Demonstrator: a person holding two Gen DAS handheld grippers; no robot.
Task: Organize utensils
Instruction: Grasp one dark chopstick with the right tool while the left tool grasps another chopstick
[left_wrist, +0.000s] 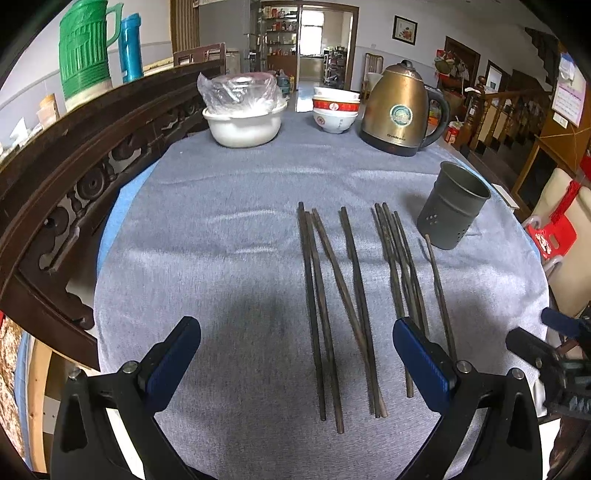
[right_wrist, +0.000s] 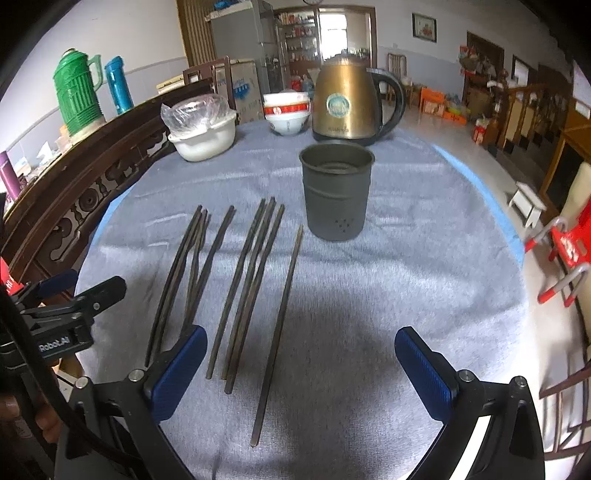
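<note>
Nine or so dark wooden chopsticks (right_wrist: 255, 280) lay flat beside the perforated grey metal holder (right_wrist: 336, 192), perhaps for easy pickup; left gripper (left_wrist: 295, 354) and right gripper (right_wrist: 301, 363) hovered wide, empty.

Landmark: utensil holder (right_wrist: 336, 192), upright on the tablecloth (right_wrist: 406, 258). Chopsticks (right_wrist: 255, 280) lie flat on the cloth left of the holder, one single stick (right_wrist: 280, 325) nearest it. Kettle (right_wrist: 347, 103) directly behind holder; stacked bowls (right_wrist: 288, 112) behind-left; basin (right_wrist: 205, 136) further left.
</note>
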